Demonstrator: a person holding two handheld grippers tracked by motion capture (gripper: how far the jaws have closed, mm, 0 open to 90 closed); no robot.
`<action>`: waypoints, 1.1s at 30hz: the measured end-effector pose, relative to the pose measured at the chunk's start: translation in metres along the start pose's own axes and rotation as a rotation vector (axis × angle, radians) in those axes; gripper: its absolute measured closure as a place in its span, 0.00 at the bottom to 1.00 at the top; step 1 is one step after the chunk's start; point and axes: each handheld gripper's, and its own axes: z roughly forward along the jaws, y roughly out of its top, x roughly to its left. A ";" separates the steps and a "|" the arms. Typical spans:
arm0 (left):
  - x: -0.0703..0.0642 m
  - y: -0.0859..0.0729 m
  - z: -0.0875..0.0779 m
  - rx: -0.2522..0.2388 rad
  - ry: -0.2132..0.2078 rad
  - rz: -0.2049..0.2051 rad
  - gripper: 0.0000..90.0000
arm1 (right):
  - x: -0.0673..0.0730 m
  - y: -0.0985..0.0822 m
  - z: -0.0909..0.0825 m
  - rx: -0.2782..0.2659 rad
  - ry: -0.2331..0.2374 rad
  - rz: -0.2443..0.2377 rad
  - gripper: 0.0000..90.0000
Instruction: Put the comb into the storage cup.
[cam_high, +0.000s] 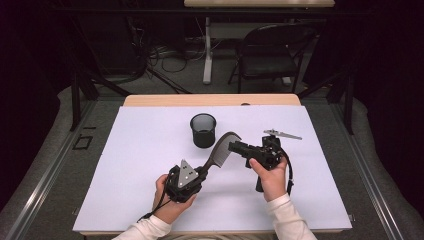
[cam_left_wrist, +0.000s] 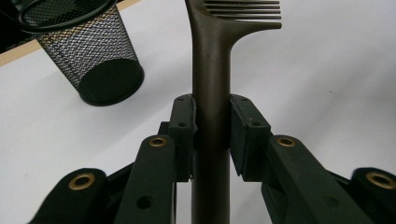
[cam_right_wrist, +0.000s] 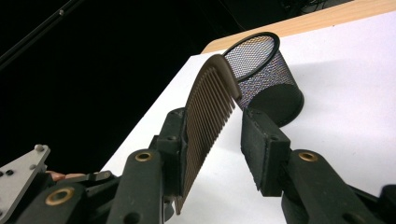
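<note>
A brown comb (cam_high: 221, 150) hangs over the white table sheet, held by its handle. My left gripper (cam_high: 201, 173) is shut on that handle (cam_left_wrist: 211, 70), a pad pressing on each side. My right gripper (cam_high: 233, 146) comes in from the right with its jaws around the comb's toothed end (cam_right_wrist: 210, 102). The teeth lie against one pad (cam_right_wrist: 175, 140). The other pad (cam_right_wrist: 261, 149) stands a little apart from the comb, so this gripper is open. A black mesh cup (cam_high: 203, 130) stands upright just behind the comb.
The white sheet (cam_high: 140, 165) covers most of the wooden table, whose far edge (cam_high: 210, 100) shows behind the cup (cam_right_wrist: 264, 70). A folding chair (cam_high: 270, 50) and a table leg stand on the floor beyond. The person's hands hold both grippers near the front.
</note>
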 end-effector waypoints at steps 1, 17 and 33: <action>-0.001 0.000 0.000 0.002 -0.001 0.001 0.80 | 0.000 0.000 0.000 0.000 0.000 0.001 0.70; -0.004 0.000 0.000 0.002 -0.012 0.011 0.80 | -0.002 -0.001 0.001 0.015 0.010 0.008 0.75; -0.008 -0.001 0.001 0.002 -0.022 0.013 0.80 | -0.006 -0.001 0.001 0.017 0.037 0.046 0.83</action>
